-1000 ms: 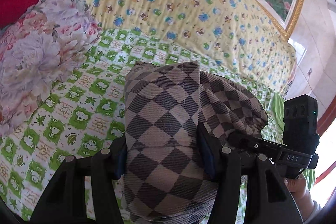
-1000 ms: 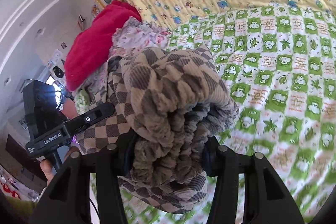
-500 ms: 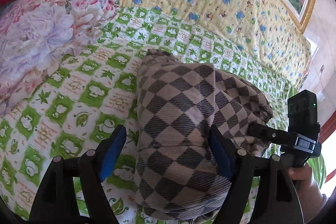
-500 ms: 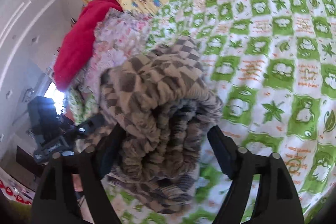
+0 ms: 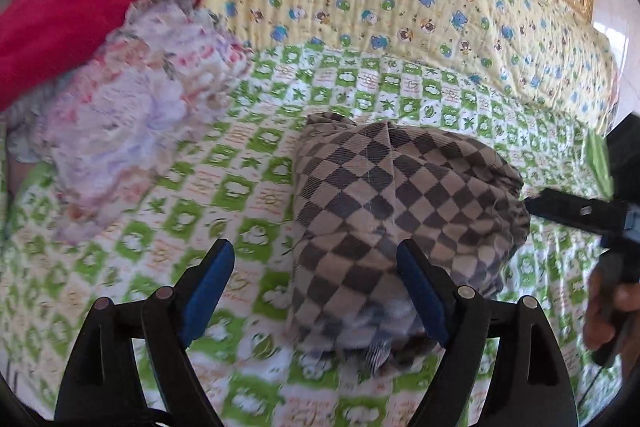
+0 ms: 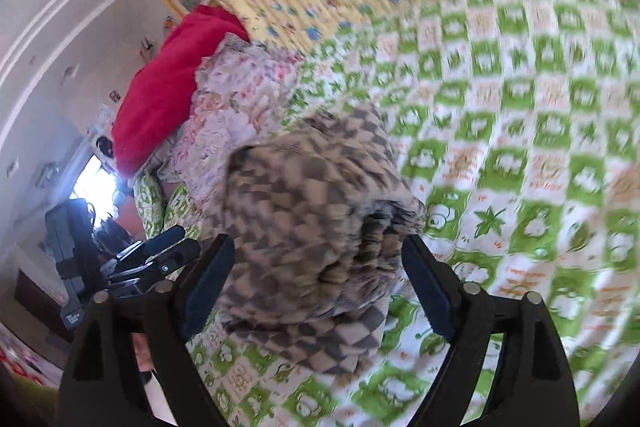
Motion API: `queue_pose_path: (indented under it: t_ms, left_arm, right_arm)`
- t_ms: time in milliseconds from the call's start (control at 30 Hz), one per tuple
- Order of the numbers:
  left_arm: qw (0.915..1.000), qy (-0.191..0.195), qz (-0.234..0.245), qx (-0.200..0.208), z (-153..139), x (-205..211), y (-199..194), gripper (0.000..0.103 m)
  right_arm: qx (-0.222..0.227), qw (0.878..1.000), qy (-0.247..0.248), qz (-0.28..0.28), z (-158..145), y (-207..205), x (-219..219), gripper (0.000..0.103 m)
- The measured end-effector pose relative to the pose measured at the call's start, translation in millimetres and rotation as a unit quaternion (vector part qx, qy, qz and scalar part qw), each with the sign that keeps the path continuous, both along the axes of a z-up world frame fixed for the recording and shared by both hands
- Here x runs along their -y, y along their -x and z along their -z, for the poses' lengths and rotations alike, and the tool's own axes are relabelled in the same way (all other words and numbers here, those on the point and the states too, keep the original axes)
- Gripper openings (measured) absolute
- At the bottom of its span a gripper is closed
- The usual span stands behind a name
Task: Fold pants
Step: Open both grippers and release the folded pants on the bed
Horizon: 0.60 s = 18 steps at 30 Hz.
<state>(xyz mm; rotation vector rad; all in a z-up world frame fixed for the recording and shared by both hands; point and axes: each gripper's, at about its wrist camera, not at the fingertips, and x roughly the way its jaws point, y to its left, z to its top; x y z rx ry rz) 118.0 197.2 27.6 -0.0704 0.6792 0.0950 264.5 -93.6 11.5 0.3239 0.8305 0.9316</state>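
- Both sets of jaws, clamped on the bundle a second ago, now stand wide apart and grip nothing; the pants lie released on the bed.
- Left wrist view: the left gripper [image 5: 312, 275] is spread wide, its blue pads clear of the cloth on the left side and just beside it on the right. The checkered pants [image 5: 384, 211] sit as a compact folded bundle at centre frame on the green-and-white bedsheet [image 5: 168, 187]. The right gripper [image 5: 576, 209] shows at the right edge, near the bundle's far end. A floral pillow [image 5: 128, 131] and a red blanket [image 5: 72, 15] lie upper left, well apart from the pants.
- Right wrist view: the right gripper [image 6: 316, 275] is likewise wide, with the pants [image 6: 312, 227] between and beyond its fingers, the gathered waistband facing the camera. The left gripper [image 6: 152, 259] appears at lower left.
- Folding looks essentially done; at most tidying remains.
- Motion blur smears this view, and the bundle's underside and inner layers are hidden, so how neat the fold is cannot be judged.
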Motion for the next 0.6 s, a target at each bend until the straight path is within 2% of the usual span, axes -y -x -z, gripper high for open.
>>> queue_pose_path:
  t_ms: [33,133,300,600]
  left_arm:
    - [0.9999,-0.010,-0.006,0.000,-2,1,5,0.085]
    - [0.9989,-0.041,-0.020,-0.006,-3,4,18,0.085]
    - [0.9972,-0.069,-0.023,-0.017,1,9,32,0.085]
    - [0.9954,-0.091,-0.029,-0.014,0,15,48,0.085]
  right_arm:
    - [0.011,1.000,0.008,-0.003,-5,6,1,0.094]
    - [0.046,0.998,0.031,-0.014,-20,23,2,0.094]
    - [0.080,0.995,0.052,-0.032,-33,43,1,0.096]
    - [0.129,0.985,0.099,-0.059,-39,67,-16,0.098]
